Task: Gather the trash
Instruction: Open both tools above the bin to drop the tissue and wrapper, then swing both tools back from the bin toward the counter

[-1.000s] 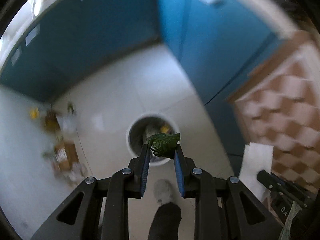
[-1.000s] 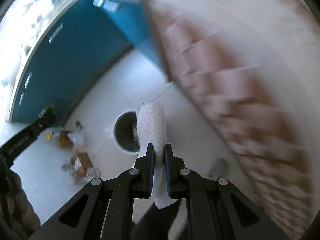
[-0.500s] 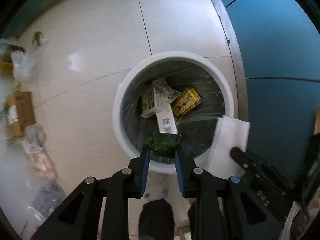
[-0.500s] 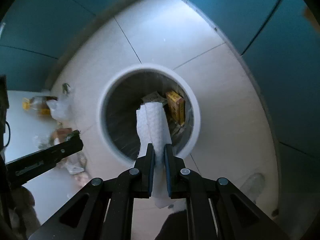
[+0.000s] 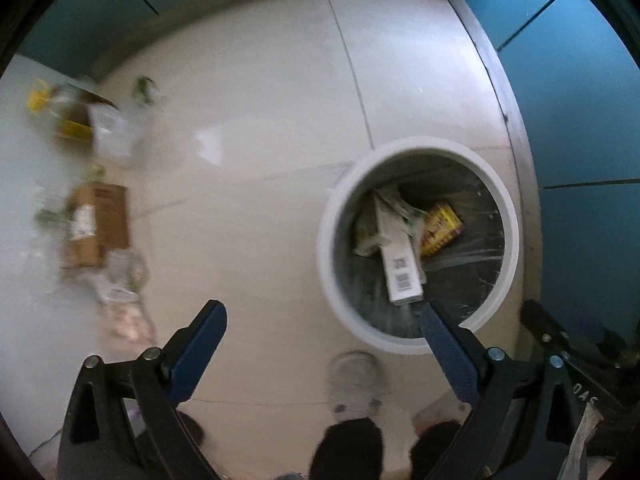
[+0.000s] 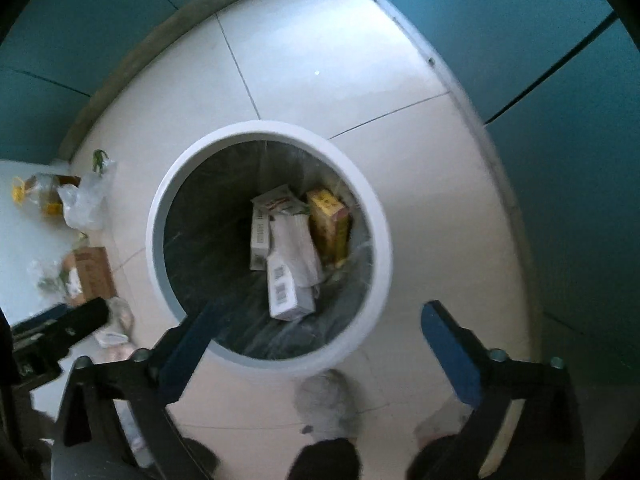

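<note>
A round white trash bin (image 5: 326, 248) with a dark liner stands on the pale tiled floor; it also shows in the right wrist view (image 6: 154, 240). Inside lie white cartons (image 6: 285, 284), a crumpled white paper (image 6: 298, 244) and a yellow box (image 6: 328, 224). My left gripper (image 5: 322, 320) is open and empty, above the floor just left of the bin. My right gripper (image 6: 316, 318) is open and empty, above the bin's near rim. The green wad is not visible.
Loose trash lies on the floor to the left: a brown cardboard box (image 5: 96, 224), a clear plastic bag (image 6: 86, 196), a bottle with a yellow cap (image 6: 34, 194) and wrappers (image 5: 124, 316). Blue cabinets (image 5: 580, 100) line the back and right. The person's shoes (image 5: 354, 384) are below.
Both grippers opened wide. The green wad left the left gripper and the white paper left the right gripper; the paper now lies in the bin. The left gripper shifted left of the bin.
</note>
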`<state>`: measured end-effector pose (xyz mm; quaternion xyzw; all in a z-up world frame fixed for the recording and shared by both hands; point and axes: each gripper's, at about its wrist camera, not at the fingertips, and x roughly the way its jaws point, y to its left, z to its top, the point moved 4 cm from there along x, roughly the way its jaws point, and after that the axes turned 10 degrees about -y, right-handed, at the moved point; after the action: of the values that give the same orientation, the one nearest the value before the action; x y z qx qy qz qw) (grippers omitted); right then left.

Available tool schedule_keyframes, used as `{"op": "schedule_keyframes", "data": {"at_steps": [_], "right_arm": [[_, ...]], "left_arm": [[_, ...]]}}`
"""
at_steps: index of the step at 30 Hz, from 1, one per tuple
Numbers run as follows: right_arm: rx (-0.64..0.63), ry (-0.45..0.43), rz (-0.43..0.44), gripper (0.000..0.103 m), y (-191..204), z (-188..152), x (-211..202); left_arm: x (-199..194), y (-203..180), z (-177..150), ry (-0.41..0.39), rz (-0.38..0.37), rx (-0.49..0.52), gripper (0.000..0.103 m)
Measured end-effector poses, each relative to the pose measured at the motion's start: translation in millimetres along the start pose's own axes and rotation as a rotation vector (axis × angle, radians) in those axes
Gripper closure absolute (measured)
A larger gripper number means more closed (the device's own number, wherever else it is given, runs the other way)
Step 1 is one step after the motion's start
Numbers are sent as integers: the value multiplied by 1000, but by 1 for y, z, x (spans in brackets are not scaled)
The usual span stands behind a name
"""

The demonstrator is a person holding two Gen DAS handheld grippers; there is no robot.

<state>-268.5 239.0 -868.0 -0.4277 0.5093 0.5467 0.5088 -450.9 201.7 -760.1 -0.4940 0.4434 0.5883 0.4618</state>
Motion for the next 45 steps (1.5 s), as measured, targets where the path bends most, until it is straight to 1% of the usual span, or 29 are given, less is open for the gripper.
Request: {"op": "schedule_keyframes", "data": {"at_steps": [2, 6, 7, 13, 22, 27, 28, 30, 31, 33, 36, 39, 40, 42, 43, 44, 45], "right_arm": [[-13, -10, -13, 0, 1, 0, -19], [-26, -35, -23, 0, 5, -3, -67], [-35, -46, -30, 0, 7, -4, -85], [-48, -68, -17, 0, 11, -13, -173], [-91, -150, -6, 0, 18, -31, -335], [-92, -188, 11, 0, 16, -42, -415], [-91, -198, 18, 0, 16, -45, -432], [-87, -216, 35, 0, 14, -50, -467], [-82, -222, 41, 0, 14, -53, -476], [-57, -232, 82, 0, 10, -59, -506], [-12, -251, 139, 0, -2, -66, -539], [67, -281, 198, 0, -30, -73, -572], [104, -290, 212, 0, -46, -76, -583], [168, -313, 205, 0, -82, -83, -603], [222, -337, 195, 0, -112, -89, -618], [267, -356, 185, 0, -137, -94, -629], [310, -373, 169, 0, -161, -100, -640]], "left_arm": [[-27, 5, -1, -38, 35, 7, 4], [-81, 7, -6, -92, 66, 28, 4], [-95, 8, -7, -102, 68, 35, 4], [-174, 2, -23, -144, 60, 65, 4], [-302, 1, -51, -212, 17, 86, 4], [-362, 0, -68, -246, -10, 84, 4], [-378, -1, -71, -259, -8, 88, 4], [-398, -3, -75, -281, 5, 101, 4], [-410, -5, -77, -297, 21, 110, 4], [-437, -14, -80, -344, 38, 134, 4], [-466, -33, -78, -401, 39, 166, 4], [-496, -72, -74, -470, 23, 223, 4], [-508, -97, -72, -502, -5, 258, 4], [-523, -136, -72, -541, -40, 313, 4], [-531, -163, -74, -559, -58, 349, 4], [-539, -200, -78, -571, -87, 405, 4], [-543, -221, -79, -573, -100, 439, 1]]}}
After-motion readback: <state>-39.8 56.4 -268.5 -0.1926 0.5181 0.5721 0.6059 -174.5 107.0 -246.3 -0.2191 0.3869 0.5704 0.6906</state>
